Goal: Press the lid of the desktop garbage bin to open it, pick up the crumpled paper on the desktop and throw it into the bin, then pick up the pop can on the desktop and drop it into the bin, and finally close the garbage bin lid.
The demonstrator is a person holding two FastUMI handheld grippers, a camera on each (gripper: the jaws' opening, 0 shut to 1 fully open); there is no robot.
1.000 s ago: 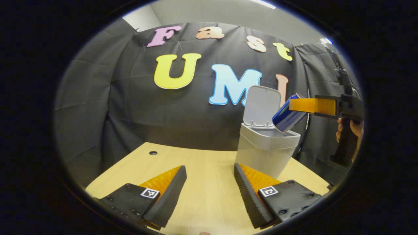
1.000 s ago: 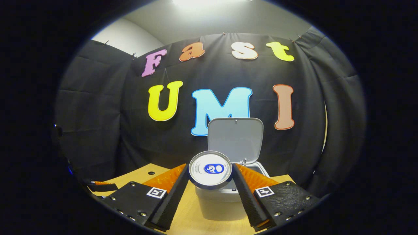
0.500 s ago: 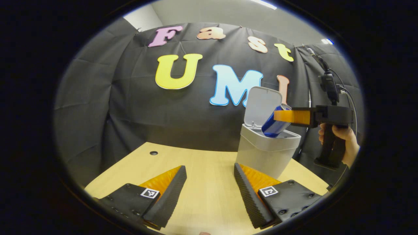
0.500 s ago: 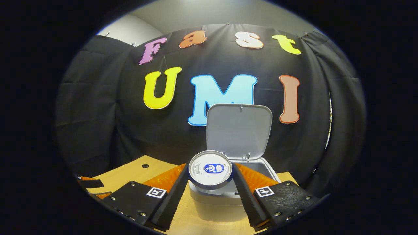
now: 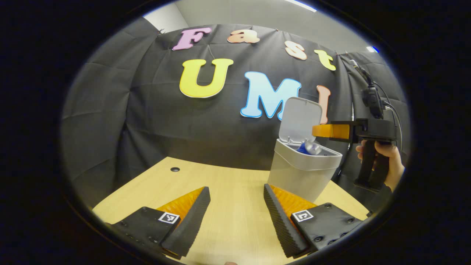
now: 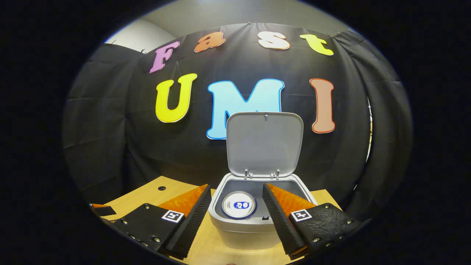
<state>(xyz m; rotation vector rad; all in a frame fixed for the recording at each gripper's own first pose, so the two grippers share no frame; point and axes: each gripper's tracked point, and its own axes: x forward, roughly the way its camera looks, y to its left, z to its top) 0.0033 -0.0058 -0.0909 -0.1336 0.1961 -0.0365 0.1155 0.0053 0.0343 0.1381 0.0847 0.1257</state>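
Pop can [image 6: 238, 204] sits inside the open garbage bin [image 6: 246, 230], silver top end facing up toward the camera in the right gripper view, below and between that gripper's two fingers and touching neither. In the left gripper view the pop can [image 5: 309, 147] pokes just above the bin's rim, tilted, part blue and part silver. Lid [image 6: 264, 144] stands upright on its hinges at the far edge of the bin. Right gripper [image 6: 235, 209] hangs over the near side of the bin mouth, fingers spread wide and holding nothing; from the left gripper view it [image 5: 323, 130] is seen side-on at the right, level, its tips above the bin [image 5: 302, 173], a hand [image 5: 388, 162] wrapped around its handle. Left gripper [image 5: 235, 213] is low over the wooden table [image 5: 220, 184], fingers wide apart and empty, the bin just beyond its right finger. A small dark hole [image 5: 175, 169] marks the table's far left part.
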